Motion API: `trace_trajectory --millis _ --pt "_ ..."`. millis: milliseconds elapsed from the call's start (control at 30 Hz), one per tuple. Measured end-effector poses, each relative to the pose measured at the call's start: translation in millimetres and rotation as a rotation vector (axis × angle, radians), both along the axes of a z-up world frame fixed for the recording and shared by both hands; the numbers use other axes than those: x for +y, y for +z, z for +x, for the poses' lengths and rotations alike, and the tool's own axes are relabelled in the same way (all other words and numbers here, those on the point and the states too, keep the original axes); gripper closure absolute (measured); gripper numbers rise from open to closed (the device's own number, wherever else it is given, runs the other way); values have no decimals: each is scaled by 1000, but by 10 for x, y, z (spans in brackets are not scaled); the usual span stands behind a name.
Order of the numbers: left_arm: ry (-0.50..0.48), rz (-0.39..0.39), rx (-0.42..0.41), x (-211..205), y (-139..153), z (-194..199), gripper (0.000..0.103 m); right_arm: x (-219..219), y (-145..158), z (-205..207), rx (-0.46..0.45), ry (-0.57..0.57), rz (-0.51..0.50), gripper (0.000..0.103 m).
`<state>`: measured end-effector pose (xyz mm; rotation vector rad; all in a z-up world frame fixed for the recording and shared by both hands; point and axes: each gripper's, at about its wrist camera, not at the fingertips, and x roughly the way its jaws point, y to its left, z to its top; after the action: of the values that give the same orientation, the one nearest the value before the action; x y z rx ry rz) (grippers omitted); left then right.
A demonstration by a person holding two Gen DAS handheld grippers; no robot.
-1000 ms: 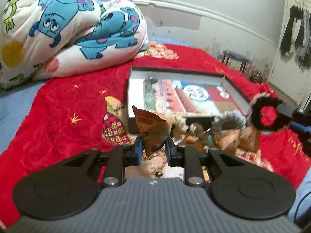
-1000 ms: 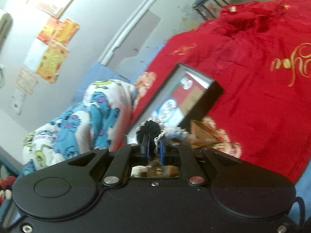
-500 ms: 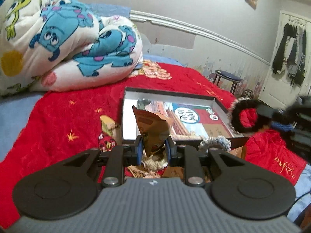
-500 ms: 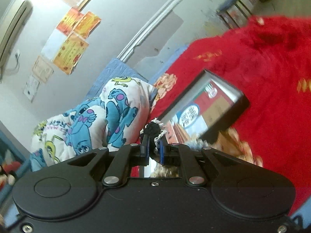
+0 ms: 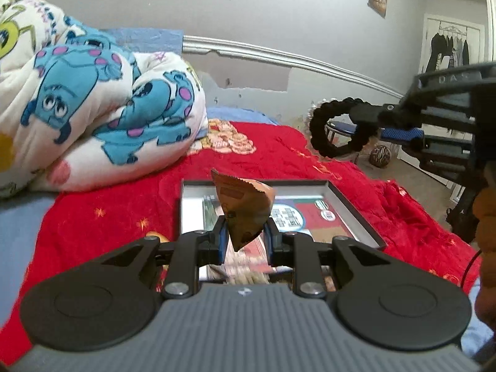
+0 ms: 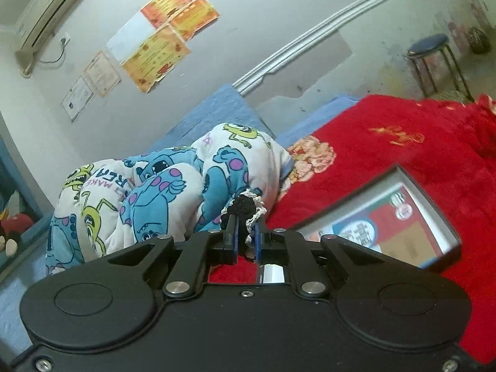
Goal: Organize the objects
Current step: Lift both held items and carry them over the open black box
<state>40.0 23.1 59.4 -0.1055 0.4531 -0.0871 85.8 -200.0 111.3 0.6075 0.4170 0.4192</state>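
Observation:
My left gripper [image 5: 243,237] is shut on a crumpled brown snack packet [image 5: 245,207], held in the air in front of the open black box [image 5: 356,207] on the red bedspread. In the left wrist view my right gripper [image 5: 376,122] comes in from the right, higher up, shut on a black braided hair tie [image 5: 319,124]. The right wrist view shows the same black hair tie [image 6: 245,206] with a white lacy one [image 6: 257,212] pinched between the right gripper [image 6: 245,232] pads. The box [image 6: 434,207] lies below and to the right there.
A folded cartoon-print duvet [image 5: 93,117] fills the left of the bed. The red bedspread [image 5: 108,214] lies around the box. A blue stool [image 6: 429,46] and a ball [image 5: 380,155] stand on the floor beyond the bed, with hanging clothes [image 5: 449,46] at the far right.
Both grippers have risen with their loads. The small items on the bedspread near the box have dropped out of the left view, and the right gripper with the hair tie now sits higher.

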Motion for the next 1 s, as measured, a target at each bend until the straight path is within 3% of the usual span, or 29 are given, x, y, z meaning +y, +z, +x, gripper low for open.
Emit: trace_trajectory --millis 200,333,433,533,800,1000 --pt "6 1 -20 18 -20 380 76 115 -3 350 19 6 -32 93" --pt "-10 -29 8 12 -125 584 76 121 -217 467 52 11 -51 93" --pt "-9 -29 29 -6 -238 697 76 69 -456 586 132 5 7 93" --pt "4 -28 67 8 -372 753 76 31 -662 716 200 4 80 93" --pt "48 15 109 10 -546 784 74 -43 -1004 859 278 -20 83 93" --pt "43 17 150 3 -658 809 74 -126 -1091 860 309 -37 78 93"
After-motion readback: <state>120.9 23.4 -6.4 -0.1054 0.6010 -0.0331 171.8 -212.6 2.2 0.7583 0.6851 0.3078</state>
